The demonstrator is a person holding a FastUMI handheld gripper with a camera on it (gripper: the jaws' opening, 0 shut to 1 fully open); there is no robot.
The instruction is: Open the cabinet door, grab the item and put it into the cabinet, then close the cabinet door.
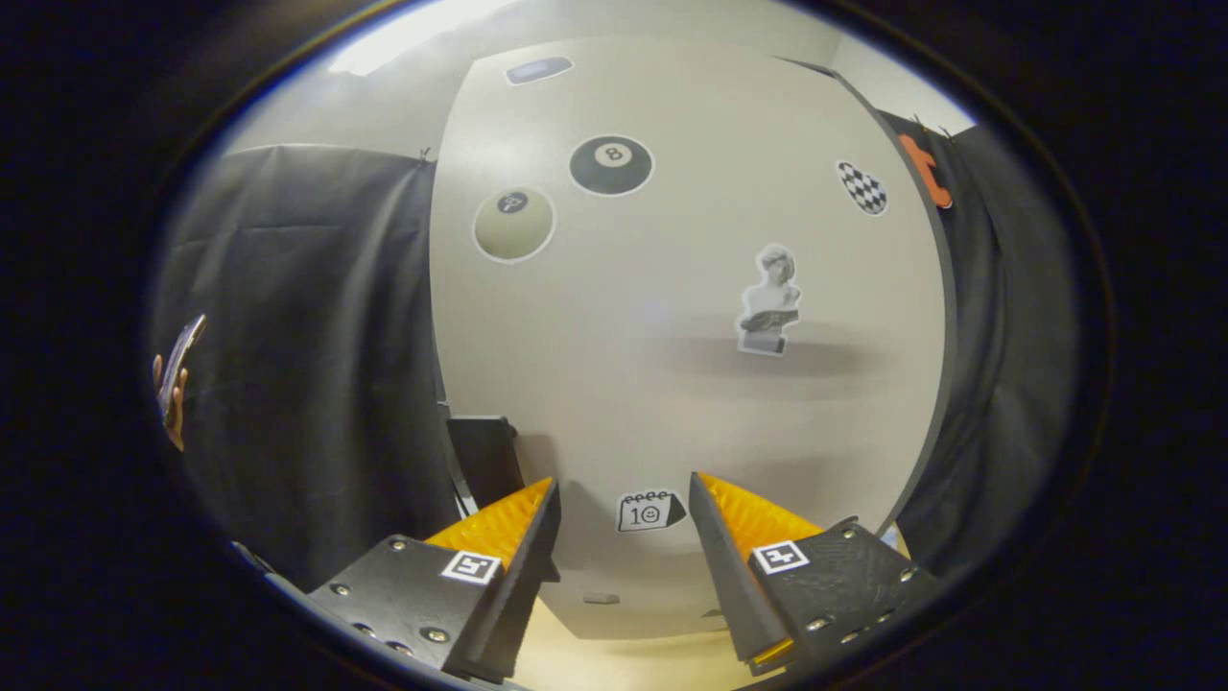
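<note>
Cabinet door first: the tall pale-grey flat panel [672, 317] stands straight ahead of the gripper [624, 513], dotted with stickers, and it looks closed or nearly so, since no interior shows. A dark rectangular piece [484, 459] sits at the panel's left edge just beyond the left finger; it may be the handle, though I cannot be sure. If so, the sensible approach, to my eye, is to shift left, bring that piece between the fingers, close on it squarely, then pull along the door's swing, not straight back. Which side the hinges are on I cannot tell, so the first tug wants to be gentle.

Black cloth wall [317, 365] hangs to either side of the panel. On the door are a black eight-ball sticker [611, 165], a cream ball sticker [514, 225], a small white bust sticker [769, 299] and a little calendar sticker [649, 511].

As for pose, the gripper points level at the door's lower part, close to it, fingers spread apart with nothing between them; the calendar sticker shows in the gap. A hand [173, 384] holding a phone-like thing sits off to the left. The item to stow I cannot pick out from here.
</note>
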